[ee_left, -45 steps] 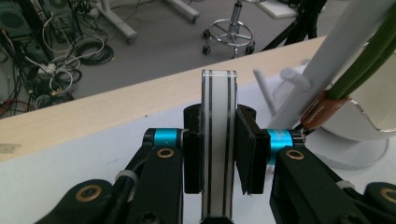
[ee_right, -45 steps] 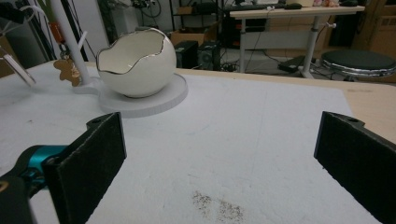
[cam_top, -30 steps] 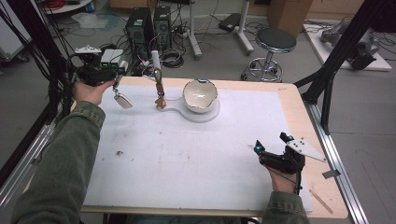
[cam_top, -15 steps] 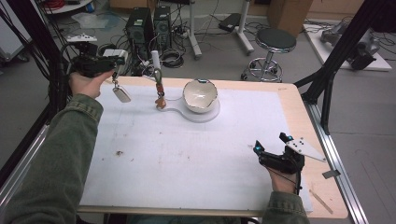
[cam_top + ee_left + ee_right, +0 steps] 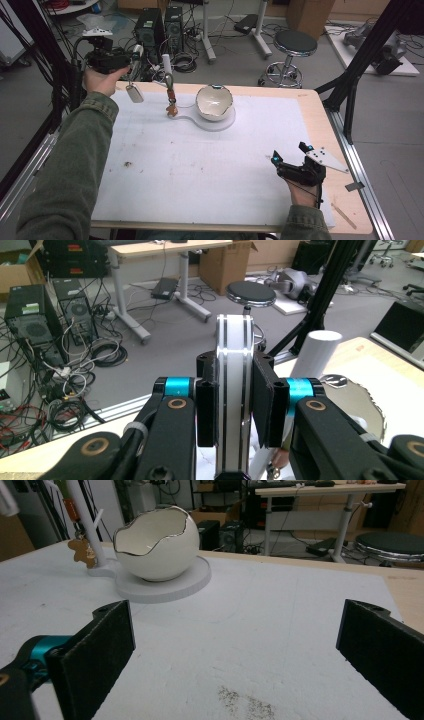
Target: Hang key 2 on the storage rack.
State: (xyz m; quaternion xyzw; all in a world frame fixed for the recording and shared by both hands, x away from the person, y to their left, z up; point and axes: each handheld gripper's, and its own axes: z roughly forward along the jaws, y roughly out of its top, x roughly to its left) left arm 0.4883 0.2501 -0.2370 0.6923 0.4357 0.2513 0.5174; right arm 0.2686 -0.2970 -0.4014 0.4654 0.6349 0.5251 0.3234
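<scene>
While the left hand-held gripper [image 5: 131,62] is raised above the far left corner of the worktop [image 5: 210,165], its jaws pinch a flat white-and-black strip [image 5: 233,390] standing on edge between the pads; in the high view a small pale tag [image 5: 135,93] hangs below it. Near the far edge sits an egg-shaped white bowl [image 5: 214,102] with a jagged rim, on a round white base [image 5: 220,123] — a thin post [image 5: 169,80] with a brown charm [image 5: 171,107] rises just beside it. Well apart, at the near right, the right hand-held gripper [image 5: 290,157] rests low with jaws spread wide, holding nothing.
</scene>
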